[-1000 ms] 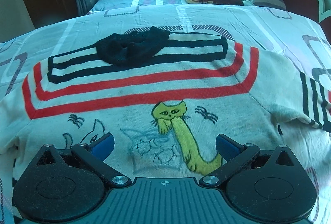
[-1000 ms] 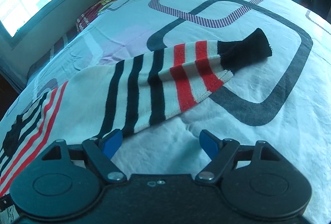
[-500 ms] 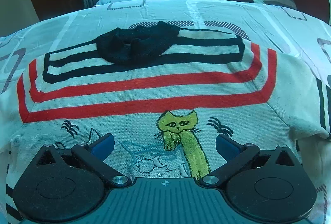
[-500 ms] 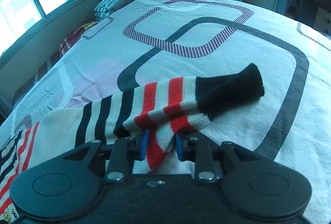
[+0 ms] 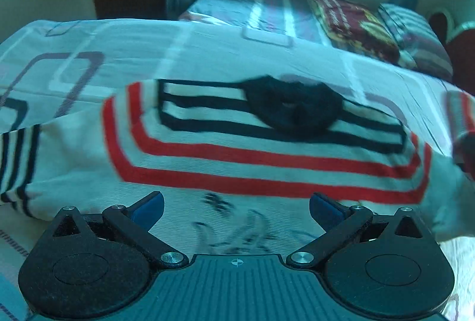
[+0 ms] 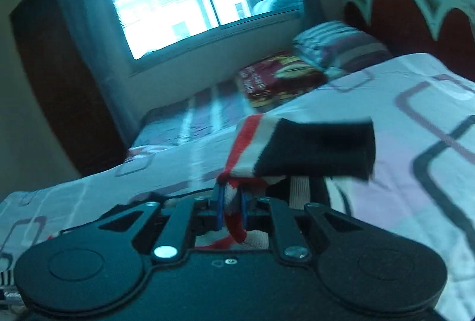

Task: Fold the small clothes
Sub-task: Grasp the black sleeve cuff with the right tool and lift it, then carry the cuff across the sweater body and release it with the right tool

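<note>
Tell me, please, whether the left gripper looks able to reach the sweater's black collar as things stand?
Probably yes: the left gripper is open over the sweater, and only flat knit lies between it and the black collar.

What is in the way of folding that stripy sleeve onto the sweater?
Nothing visible. The right gripper is shut on the sleeve, lifted off the bedsheet. The sweater lies flat with nothing on it.

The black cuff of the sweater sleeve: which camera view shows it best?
The right wrist view shows it best: the black cuff hangs lifted just beyond the right claw, which is shut on the striped sleeve. The left wrist view shows the sweater body and collar, with only a blurred bit of sleeve at its right edge.
</note>
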{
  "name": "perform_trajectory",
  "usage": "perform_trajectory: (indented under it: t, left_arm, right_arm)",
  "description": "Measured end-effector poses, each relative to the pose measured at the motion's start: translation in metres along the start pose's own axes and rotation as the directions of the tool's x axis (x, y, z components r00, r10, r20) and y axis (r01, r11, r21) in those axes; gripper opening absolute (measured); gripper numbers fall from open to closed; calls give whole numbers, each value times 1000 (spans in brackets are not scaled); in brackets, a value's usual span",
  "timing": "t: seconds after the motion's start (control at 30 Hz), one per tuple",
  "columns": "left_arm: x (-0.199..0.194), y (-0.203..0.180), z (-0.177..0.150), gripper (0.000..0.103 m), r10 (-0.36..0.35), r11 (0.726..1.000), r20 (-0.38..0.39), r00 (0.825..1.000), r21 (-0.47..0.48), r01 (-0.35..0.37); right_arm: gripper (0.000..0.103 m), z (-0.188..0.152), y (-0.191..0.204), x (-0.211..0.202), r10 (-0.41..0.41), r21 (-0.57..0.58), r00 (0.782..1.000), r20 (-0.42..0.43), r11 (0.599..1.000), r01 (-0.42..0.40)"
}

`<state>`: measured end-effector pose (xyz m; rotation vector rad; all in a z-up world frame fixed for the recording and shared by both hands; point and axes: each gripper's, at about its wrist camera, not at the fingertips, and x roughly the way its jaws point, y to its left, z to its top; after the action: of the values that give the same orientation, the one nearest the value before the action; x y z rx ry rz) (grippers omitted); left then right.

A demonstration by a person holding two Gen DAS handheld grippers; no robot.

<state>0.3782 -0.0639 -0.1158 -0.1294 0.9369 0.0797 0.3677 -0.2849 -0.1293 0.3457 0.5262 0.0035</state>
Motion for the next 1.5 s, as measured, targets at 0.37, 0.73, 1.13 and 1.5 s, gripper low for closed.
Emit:
perform_trajectory:
  t: [0.37,0.73,1.13,1.5]
  left_arm:
    - [42,58,6,103,-165,983,-95,982,-101,156]
    - [91,44,-4,103,-325,929,-105,940,-223,296]
    - [70,11,1,17,-324,940,10,946,-106,323]
    - [56,60,-4,13,-217,971,67,974,-86,222]
  right_arm:
    - [56,-68,86,51,153,-68,941,-302,981,-181]
    - [66,-62,-11,-29,-133,-131,985,-111,984,118]
    - [61,-82,-52,-28,-248,-132,955,-165,965,227]
    - [25,-71,-37,2,-200,-139,964,-177,974,177]
